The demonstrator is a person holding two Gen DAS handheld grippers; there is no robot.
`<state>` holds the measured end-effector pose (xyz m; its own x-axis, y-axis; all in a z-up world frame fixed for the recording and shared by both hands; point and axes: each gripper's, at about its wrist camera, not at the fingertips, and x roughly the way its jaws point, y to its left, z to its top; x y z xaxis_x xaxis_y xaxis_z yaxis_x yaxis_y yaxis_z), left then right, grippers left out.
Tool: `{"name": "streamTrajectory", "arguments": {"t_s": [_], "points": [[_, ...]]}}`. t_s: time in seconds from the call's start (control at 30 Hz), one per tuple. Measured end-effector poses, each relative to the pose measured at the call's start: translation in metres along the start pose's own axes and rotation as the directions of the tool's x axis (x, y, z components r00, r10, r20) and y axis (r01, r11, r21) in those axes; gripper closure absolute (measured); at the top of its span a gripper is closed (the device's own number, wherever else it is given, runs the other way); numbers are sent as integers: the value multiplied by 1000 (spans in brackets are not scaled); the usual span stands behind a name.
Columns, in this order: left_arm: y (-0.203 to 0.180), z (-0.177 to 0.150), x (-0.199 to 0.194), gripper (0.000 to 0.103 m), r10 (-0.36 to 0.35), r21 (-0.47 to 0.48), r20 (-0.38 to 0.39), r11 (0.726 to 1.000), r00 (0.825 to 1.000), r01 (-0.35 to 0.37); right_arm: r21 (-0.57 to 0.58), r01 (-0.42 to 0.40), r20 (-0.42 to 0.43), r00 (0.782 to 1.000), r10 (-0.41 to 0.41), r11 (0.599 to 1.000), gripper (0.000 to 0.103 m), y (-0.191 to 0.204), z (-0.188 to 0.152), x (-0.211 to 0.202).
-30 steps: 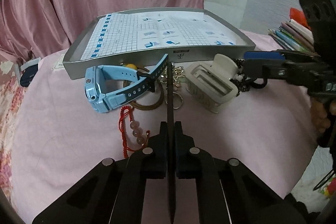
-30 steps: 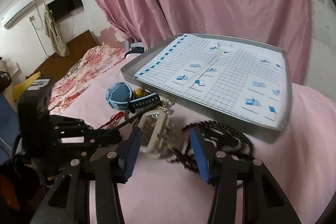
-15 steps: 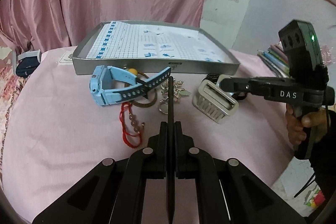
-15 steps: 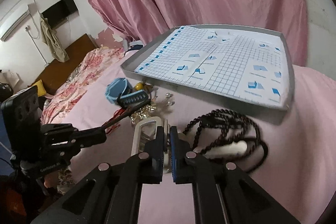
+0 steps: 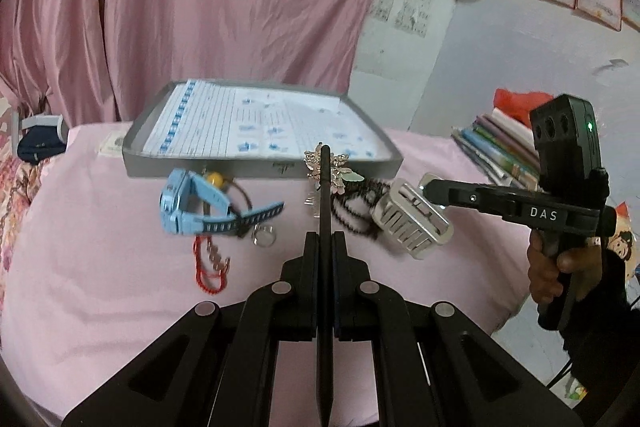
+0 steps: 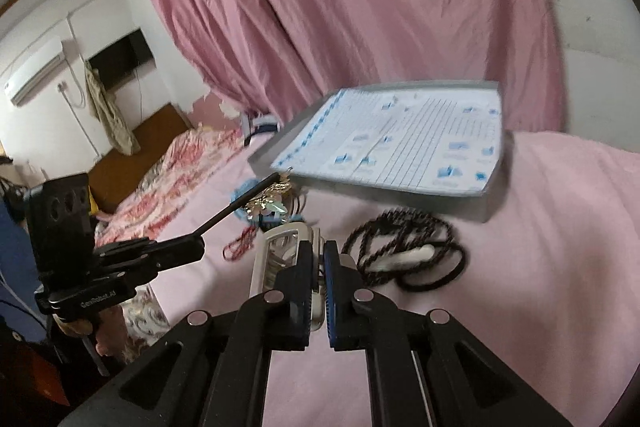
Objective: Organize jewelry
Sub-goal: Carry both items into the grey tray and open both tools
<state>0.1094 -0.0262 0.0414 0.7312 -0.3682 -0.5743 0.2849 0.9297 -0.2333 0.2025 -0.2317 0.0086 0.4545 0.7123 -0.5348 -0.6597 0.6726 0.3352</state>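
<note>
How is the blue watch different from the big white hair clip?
The light blue plastic watch lies on the pink cloth, touched by no gripper; the white rectangular hair claw clip is pinched in the right gripper. The watch has a long strap with holes; the clip is a blocky frame with teeth. Both sit in front of the grey tray.

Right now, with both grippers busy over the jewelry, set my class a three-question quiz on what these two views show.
1. True or false: the blue watch lies outside the grey tray.
2. What is the right gripper clamped on? A) white hair clip B) black bead necklace C) red bracelet
3. Fill in: the sparkly charm hangs at the tip of the ___ gripper.

Key: 1 true; 2 A; 3 left, meaning the left gripper.
</note>
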Motion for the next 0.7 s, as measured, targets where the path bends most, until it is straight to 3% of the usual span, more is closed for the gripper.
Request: {"name": "streamTrajectory", "arguments": {"t_s": [0.17,0.33,0.5,0.7], "points": [[7,22,3,100,14,-27,68,1000,998,-12,23,-4,78,997,2,1000,97,-8,22,-5],[24,50,14,100,39,-56,136,998,990,-32,27,50,121,991,-53,998,97,-20,55,16],[51,81,46,100,59,-75,159,996,986,-47,40,106,94,990,-110,994,97,-38,87,56],[89,108,97,100,70,-106,99,993,993,-60,58,154,24,988,-156,986,97,-62,102,98]]}}
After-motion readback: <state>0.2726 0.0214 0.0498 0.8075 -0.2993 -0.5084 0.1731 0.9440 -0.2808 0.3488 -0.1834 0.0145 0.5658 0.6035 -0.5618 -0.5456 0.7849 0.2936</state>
